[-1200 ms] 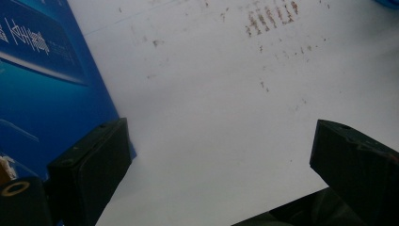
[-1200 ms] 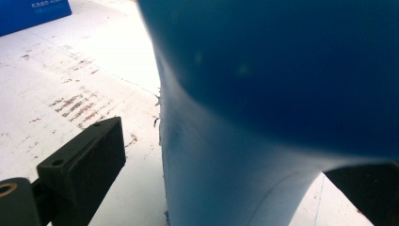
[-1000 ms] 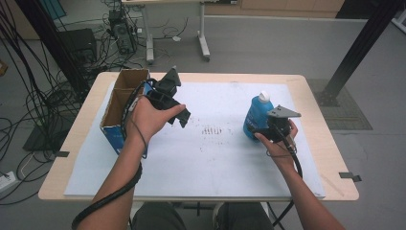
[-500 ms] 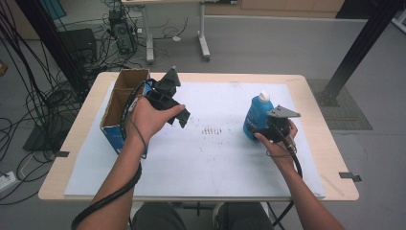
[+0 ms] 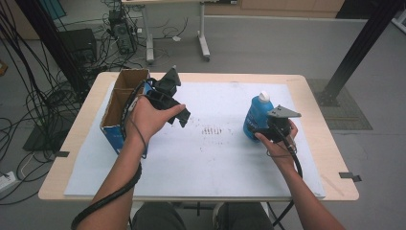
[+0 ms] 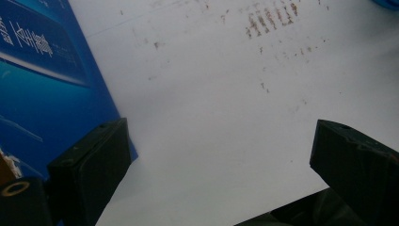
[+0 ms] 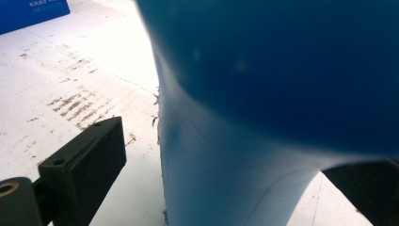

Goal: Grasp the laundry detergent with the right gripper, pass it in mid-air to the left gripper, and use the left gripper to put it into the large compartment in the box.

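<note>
Bottle: blue bottle [image 5: 258, 117] stands tall between my right tongs' [image 5: 266, 130] wide jaws, not squeezed yet.
Left tongs [image 5: 178, 113]: open, empty, beside box [image 5: 125, 111].

Between the right gripper's [image 7: 226, 188] matt black jaws, the blue bottle [image 7: 263, 94] looks smooth, faintly glossy plastic; beneath lies matt, stained white paper [image 7: 70, 70]. Beside the left gripper [image 6: 216, 174], the box [image 6: 42, 80] shows glossy printed cardboard.

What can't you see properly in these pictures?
- Inside the cardboard box: in the high view its own walls shade and hide the bottom.
- The box's print: the left gripper view's edge cuts it off.
- The blue bottle: too close and blurred in the right gripper view, so no label is readable.
- Whether the right gripper pinches the bottle: a gap shows at one jaw, and the bottle hides the other.
</note>
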Available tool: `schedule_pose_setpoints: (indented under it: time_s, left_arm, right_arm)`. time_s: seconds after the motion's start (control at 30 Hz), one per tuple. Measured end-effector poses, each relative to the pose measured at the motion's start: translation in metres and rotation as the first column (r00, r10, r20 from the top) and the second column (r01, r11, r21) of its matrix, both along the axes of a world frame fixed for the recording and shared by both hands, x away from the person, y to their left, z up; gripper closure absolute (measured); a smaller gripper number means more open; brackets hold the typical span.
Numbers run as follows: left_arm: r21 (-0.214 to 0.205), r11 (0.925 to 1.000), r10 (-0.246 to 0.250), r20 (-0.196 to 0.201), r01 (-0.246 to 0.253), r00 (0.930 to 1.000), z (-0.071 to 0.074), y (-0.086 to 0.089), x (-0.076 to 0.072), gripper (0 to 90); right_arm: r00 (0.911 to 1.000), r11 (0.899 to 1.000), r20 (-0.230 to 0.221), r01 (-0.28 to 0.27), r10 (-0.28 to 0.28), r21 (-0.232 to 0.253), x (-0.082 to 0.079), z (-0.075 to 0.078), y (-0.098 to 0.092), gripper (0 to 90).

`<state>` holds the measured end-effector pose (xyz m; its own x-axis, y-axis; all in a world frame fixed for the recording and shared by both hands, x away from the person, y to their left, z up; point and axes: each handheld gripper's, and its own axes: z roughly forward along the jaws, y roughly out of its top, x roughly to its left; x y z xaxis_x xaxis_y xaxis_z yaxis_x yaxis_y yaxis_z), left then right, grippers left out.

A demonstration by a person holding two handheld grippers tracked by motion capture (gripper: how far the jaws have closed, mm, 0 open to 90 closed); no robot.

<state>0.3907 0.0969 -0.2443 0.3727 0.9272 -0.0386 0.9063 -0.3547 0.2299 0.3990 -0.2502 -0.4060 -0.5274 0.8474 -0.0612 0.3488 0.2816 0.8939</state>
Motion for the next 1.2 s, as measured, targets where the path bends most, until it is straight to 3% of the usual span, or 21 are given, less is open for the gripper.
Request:
schedule_pose_setpoints:
  time_s: [0.47,1.2]
  left_arm:
    - [-0.003,1.0,0.004,0.001,-0.004,1.0,-0.0005,0.0,-0.0002,6.5]
    - [0.001,1.0,0.002,-0.001,-0.002,1.0,-0.0013,0.0007,0.0,6.4]
  right_arm:
    - [0.9999,1.0,-0.013,-0.004,0.004,-0.005,0.0013,-0.0018,-0.0002,7.5]
    - [0.9999,1.0,-0.015,-0.009,0.009,-0.006,0.0032,-0.0076,0.0016,36.9]
